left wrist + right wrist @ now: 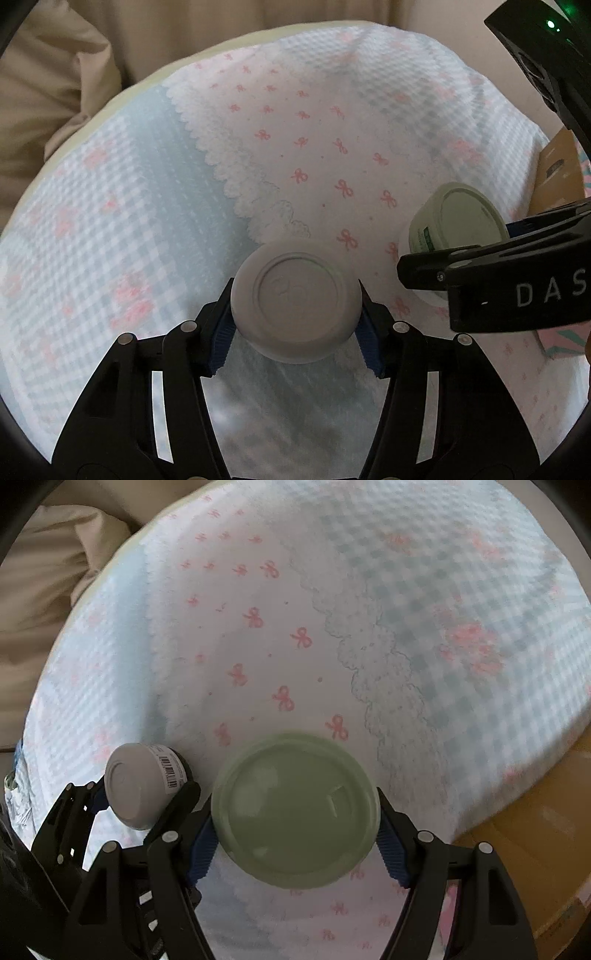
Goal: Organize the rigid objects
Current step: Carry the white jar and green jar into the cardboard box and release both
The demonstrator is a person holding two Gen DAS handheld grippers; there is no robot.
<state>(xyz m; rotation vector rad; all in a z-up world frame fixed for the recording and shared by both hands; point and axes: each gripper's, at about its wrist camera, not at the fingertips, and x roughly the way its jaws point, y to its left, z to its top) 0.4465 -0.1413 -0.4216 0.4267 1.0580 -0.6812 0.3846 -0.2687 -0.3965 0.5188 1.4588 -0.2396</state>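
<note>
My left gripper (pixel 295 317) is shut on a grey round jar (pixel 295 301), its embossed lid facing the camera, held above the quilt. My right gripper (pixel 295 823) is shut on a pale green round jar (pixel 295 812), lid toward the camera. In the left wrist view the green jar (pixel 458 218) shows at the right, clamped in the right gripper (pixel 461 243). In the right wrist view the grey jar (pixel 136 786), with a barcode label on its side, shows at the lower left in the left gripper (pixel 144 797). The two jars are side by side, apart.
A white and light-blue quilt (pixel 295 129) with pink bows covers the surface below. Beige bedding (pixel 55 92) lies at the far left. A brown cardboard box (pixel 535 849) sits at the right edge, also in the left wrist view (pixel 557 173).
</note>
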